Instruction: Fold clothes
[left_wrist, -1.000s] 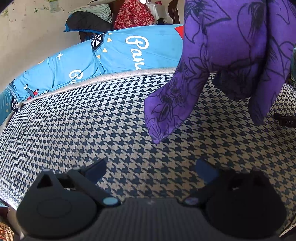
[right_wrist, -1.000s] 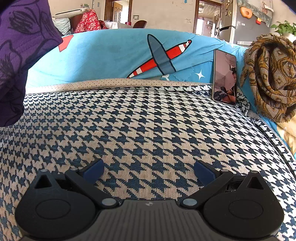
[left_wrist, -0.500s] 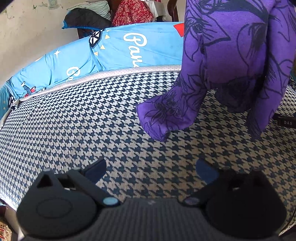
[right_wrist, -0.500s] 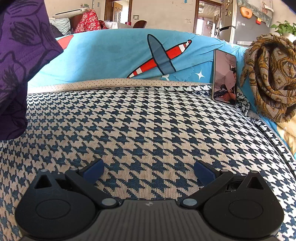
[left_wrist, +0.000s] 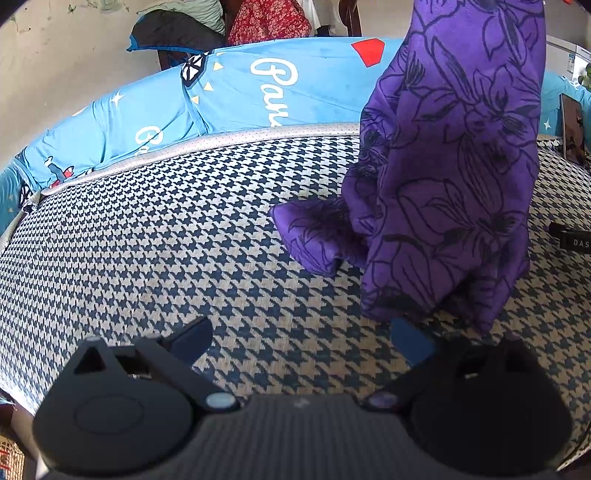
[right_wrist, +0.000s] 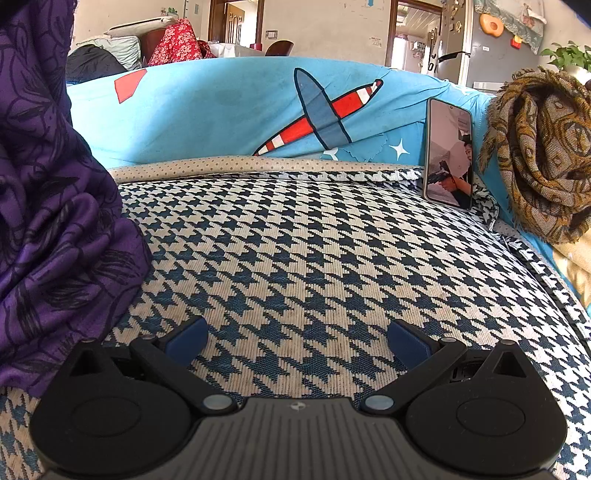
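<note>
A purple garment (left_wrist: 443, 177) with black flower outlines hangs down from above the frame, and its lower folds rest on the houndstooth cushion (left_wrist: 184, 229). What holds it up is out of sight. My left gripper (left_wrist: 301, 341) is open, low over the cushion, its right finger just short of the cloth's bottom edge. In the right wrist view the same purple garment (right_wrist: 55, 221) piles at the left, beside the left finger of my right gripper (right_wrist: 297, 341). That gripper is open with nothing between its fingers.
A blue printed cover (right_wrist: 258, 110) drapes the backrest behind the cushion. A phone (right_wrist: 448, 153) stands propped at the back right, beside a bundled brown patterned scarf (right_wrist: 539, 151). A black strap end (left_wrist: 570, 240) lies on the cushion at the right. More clothes (left_wrist: 269, 16) lie beyond the backrest.
The purple garment has come down: its hanging ends, clear of the cushion a second ago, now rest and bunch on it, closer to both grippers. Both grippers stay open.
</note>
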